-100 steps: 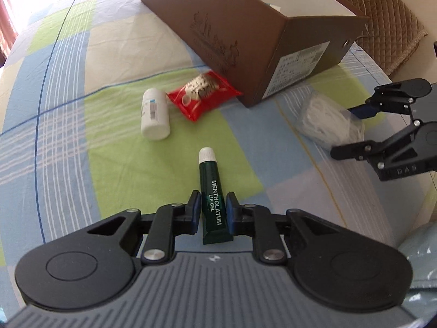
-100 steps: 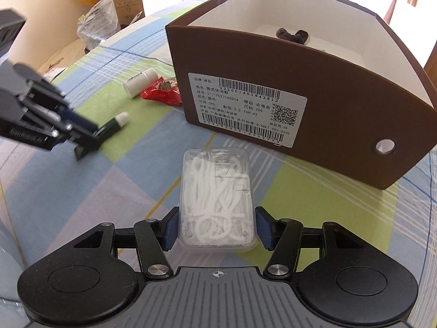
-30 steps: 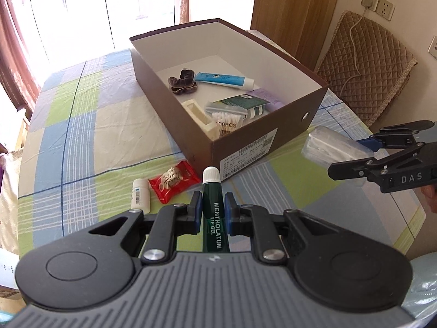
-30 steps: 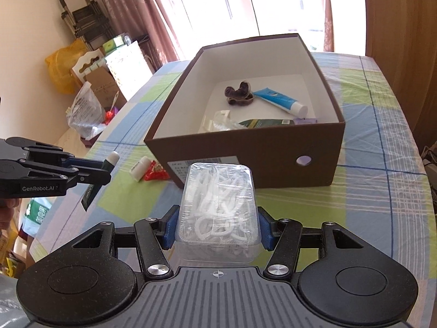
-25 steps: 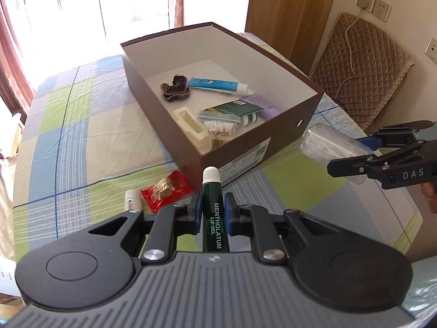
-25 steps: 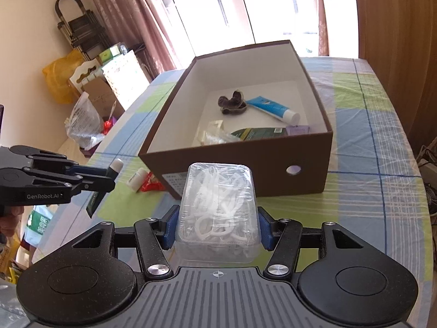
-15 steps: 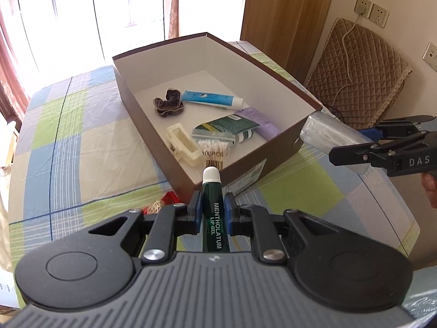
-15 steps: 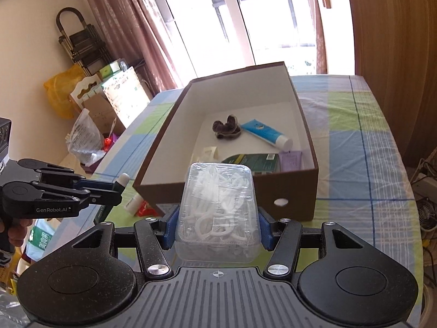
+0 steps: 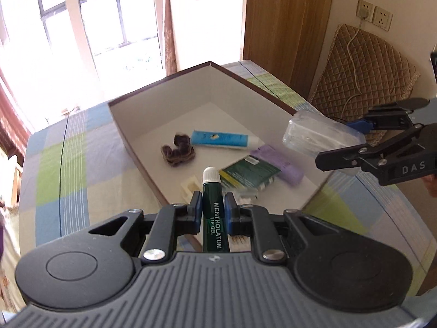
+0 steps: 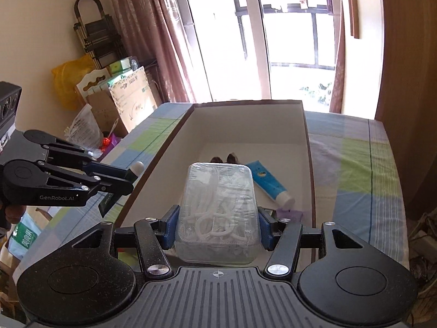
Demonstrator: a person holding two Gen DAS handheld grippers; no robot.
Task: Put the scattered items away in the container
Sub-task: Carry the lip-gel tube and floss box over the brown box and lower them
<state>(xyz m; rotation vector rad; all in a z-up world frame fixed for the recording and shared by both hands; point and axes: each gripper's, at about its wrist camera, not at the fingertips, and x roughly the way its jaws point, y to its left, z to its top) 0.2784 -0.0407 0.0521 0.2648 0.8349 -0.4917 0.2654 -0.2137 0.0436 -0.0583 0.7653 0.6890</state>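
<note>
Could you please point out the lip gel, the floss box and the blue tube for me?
lip gel [image 9: 210,174], left wrist view, white cap
floss box [image 10: 218,205], right wrist view, clear lid
blue tube [image 9: 218,138], left wrist view, its body

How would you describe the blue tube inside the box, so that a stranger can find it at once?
Look into the open brown cardboard box on the checked tablecloth. On its white floor, beside the dark brown hair clip, lies the blue tube. It is the only bright blue thing there, with a white cap.
</note>
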